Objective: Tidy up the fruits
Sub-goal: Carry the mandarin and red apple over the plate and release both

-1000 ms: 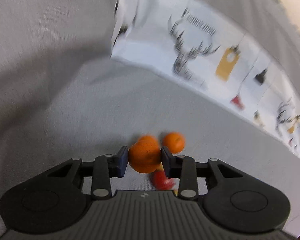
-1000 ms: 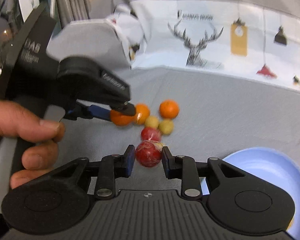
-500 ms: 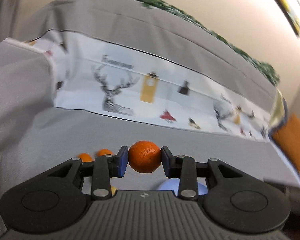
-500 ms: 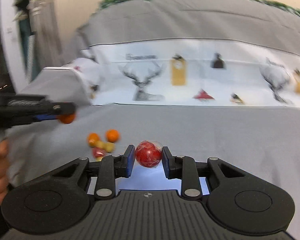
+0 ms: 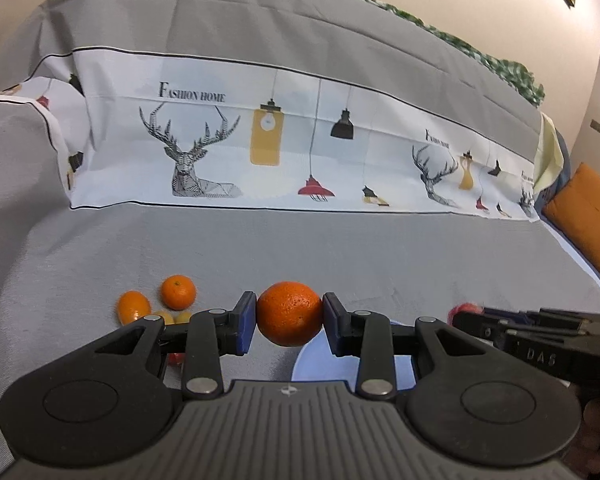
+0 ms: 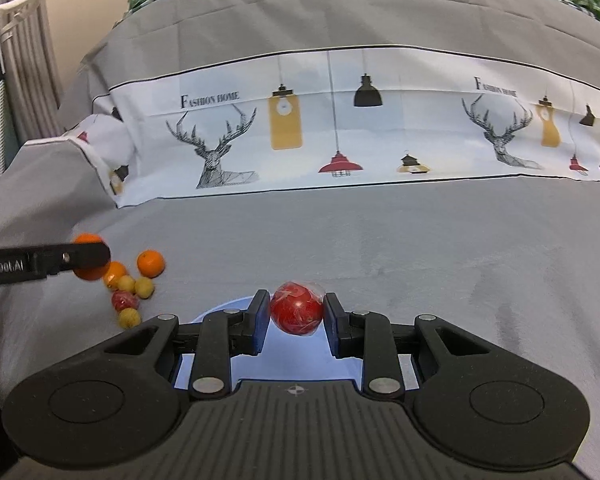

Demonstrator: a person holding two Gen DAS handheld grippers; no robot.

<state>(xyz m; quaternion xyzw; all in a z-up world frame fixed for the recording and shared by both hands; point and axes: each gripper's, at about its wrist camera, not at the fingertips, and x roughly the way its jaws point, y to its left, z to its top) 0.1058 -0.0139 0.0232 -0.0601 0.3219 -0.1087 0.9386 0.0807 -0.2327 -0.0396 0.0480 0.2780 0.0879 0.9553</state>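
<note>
Carrying two fruits above blue plate (image 6: 220, 306): orange (image 5: 289, 313) clamped by left gripper (image 5: 289, 322), wrapped red fruit (image 6: 297, 313) pinched by right gripper (image 6: 296, 318). Risks judged: slippery wrap (thin film) slips; release off rim, fruit rolls across grey cover (image 6: 420, 248); grippers collide over plate.

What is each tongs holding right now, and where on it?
Left tongs pinch an orange across its middle, on opposite sides. Right tongs pinch a plastic-wrapped red fruit the same way.
</note>
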